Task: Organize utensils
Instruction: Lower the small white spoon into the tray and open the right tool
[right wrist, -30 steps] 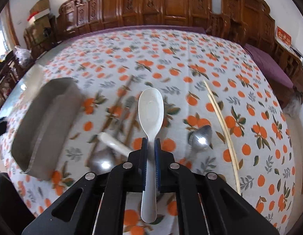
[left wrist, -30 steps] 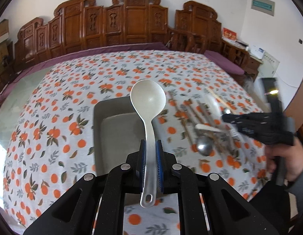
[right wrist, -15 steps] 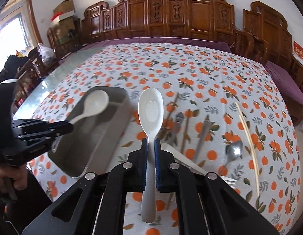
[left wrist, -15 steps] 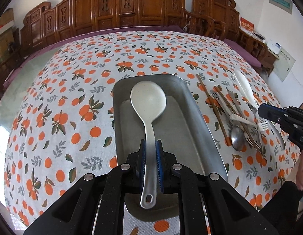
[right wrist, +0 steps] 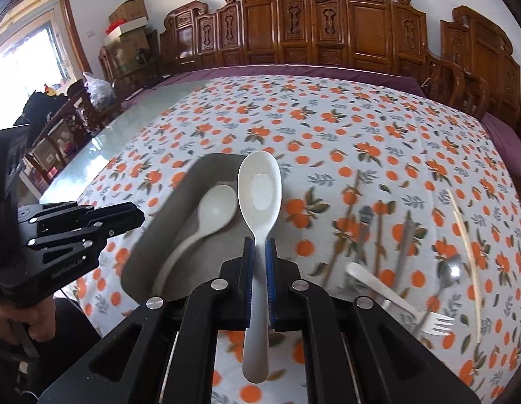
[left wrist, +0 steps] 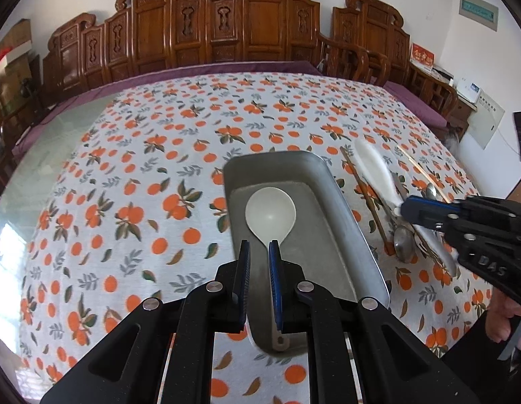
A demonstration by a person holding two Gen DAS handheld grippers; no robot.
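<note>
Currently the left tongs [left wrist: 258, 252] are spread, with the round ladle spoon [left wrist: 270, 213] lying loose in the metal tray [left wrist: 348, 208] on the tabletop [left wrist: 126, 175]. Right tongs [right wrist: 259, 252] pinch the white soup spoon [right wrist: 259, 185] by its handle, bowl above the tray's right edge. Chopsticks [right wrist: 378, 232], a fork [right wrist: 395, 299] and a steel spoon [right wrist: 452, 269] lie right of the tray.

Left gripper [left wrist: 258, 252]: jaws were clamped on the ladle [left wrist: 270, 213] 0.5 s ago, now parted; ladle lies loose in the metal tray [left wrist: 348, 208], handle end at the lower centre of the frame. Right gripper [right wrist: 259, 252] has carried the white spoon [right wrist: 259, 188] left: 1 s ago it was over the utensil pile, now its bowl sits over the tray's right rim [right wrist: 210, 161], just beside the ladle bowl [right wrist: 217, 207].
</note>
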